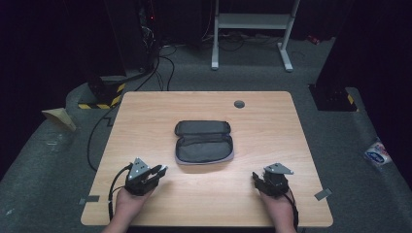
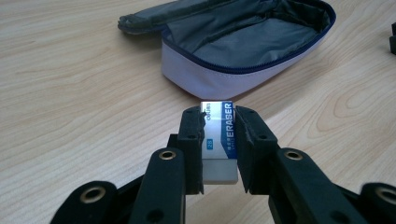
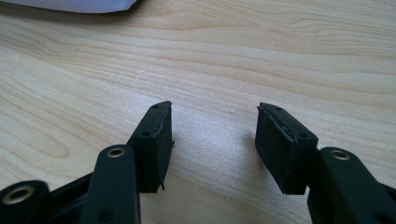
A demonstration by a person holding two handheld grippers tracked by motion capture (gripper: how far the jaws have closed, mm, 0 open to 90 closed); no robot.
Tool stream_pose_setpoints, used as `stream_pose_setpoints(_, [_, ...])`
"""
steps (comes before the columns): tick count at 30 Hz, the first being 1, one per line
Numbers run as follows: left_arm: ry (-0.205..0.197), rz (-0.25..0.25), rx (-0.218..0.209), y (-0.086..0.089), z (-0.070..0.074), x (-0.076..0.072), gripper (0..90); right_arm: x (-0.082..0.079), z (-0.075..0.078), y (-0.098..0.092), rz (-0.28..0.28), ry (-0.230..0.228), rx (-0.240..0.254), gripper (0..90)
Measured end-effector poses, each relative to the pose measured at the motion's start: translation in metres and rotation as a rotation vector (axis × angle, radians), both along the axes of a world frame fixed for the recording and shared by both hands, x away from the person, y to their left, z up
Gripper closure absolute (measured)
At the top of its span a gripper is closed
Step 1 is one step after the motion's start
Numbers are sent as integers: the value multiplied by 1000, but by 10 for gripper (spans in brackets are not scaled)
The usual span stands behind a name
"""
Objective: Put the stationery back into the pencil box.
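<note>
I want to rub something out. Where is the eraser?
The eraser is clamped between the left gripper's jaws, just above the table, a little in front of the open pencil case.

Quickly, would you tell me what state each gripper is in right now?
Left gripper: shut on the eraser.
Right gripper: open, nothing between its jaws.

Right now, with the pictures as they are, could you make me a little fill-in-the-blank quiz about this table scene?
1. The left hand-held gripper is shut on an ____.
2. The pencil case lies with its zip ____.
3. Between the jaws of the right hand-held gripper there is ____ but bare table.
4. Inside, the pencil case's lining is ____ in colour.

Missing words: eraser; open; nothing; grey
</note>
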State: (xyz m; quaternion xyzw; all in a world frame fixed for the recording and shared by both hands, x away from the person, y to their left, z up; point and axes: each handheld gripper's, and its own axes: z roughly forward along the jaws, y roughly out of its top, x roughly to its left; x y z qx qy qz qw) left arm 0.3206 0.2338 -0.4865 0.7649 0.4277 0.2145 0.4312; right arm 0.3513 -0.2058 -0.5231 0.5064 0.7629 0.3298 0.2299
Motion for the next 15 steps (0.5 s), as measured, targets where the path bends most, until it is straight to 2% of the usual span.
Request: stream_pose_setpoints(15, [-21,-12,-5,-8,13,4,727,-1,0,0,0,1,0,457])
